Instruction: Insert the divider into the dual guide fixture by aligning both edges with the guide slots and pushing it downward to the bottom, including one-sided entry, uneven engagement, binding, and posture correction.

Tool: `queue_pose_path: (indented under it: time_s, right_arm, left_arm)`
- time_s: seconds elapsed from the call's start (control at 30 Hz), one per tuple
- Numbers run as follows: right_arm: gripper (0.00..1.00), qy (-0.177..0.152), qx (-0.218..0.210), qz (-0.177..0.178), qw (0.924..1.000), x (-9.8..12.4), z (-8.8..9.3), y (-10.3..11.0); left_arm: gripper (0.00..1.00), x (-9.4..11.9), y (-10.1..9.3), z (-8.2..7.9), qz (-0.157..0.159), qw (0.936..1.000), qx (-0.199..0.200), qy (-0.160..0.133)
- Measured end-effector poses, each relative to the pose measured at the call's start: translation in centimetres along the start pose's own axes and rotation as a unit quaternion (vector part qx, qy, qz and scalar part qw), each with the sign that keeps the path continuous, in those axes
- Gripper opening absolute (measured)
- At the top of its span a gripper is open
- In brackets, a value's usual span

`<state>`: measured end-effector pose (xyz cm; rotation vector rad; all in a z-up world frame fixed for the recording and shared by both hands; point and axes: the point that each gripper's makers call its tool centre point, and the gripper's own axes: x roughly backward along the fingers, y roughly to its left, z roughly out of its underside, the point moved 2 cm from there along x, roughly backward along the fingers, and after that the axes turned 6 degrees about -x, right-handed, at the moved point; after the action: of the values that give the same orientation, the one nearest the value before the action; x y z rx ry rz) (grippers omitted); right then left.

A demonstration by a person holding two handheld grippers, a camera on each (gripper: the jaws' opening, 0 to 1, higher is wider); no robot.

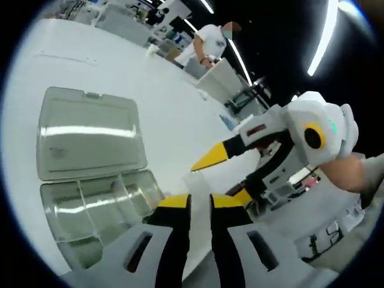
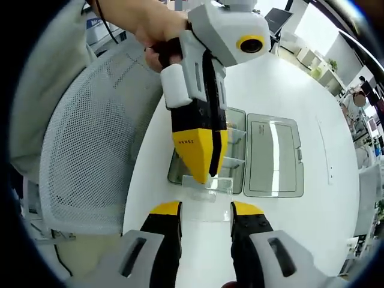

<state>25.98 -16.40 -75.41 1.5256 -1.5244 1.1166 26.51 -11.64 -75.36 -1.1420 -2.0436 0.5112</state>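
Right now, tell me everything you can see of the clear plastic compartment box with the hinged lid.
The clear plastic compartment box lies open on the white table, its flat lid folded back level beside the base. The base is a shallow tray split by thin transparent walls into several compartments, which look empty. Light glints off both halves. In the right gripper view, the left gripper hangs over the base's near edge, holding a small clear divider.

Divider (image 2: 207,183) just beside open case (image 2: 240,157)
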Motion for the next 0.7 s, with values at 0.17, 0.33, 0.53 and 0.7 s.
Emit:
queue_pose_path:
  time_s: [0.17, 0.33, 0.53, 0.7]
  right_arm:
    - [0.27, -0.006, 0.001, 0.001, 1.0, 0.1, -0.4, 0.1]
    - [0.27, -0.014, 0.002, 0.001, 0.9999, 0.2, -0.9, 0.1]
    - [0.27, -0.017, 0.003, 0.003, 0.9998, 0.4, -1.2, 0.1]
    - [0.27, -0.018, 0.006, 0.003, 0.9998, 0.4, -1.2, 0.2]
  left_arm:
    - [0.09, -0.1, 0.0, 0.1, 0.004, 0.9999, 0.016, -0.002]
    - [0.06, -0.1, 0.2, 0.0, 0.004, 0.9996, 0.028, -0.004]
    - [0.02, 0.0, 0.3, 0.1, 0.009, 0.9981, 0.06, -0.012]
    - [0.01, 0.1, 0.1, 0.2, 0.017, 0.9963, 0.082, -0.02]
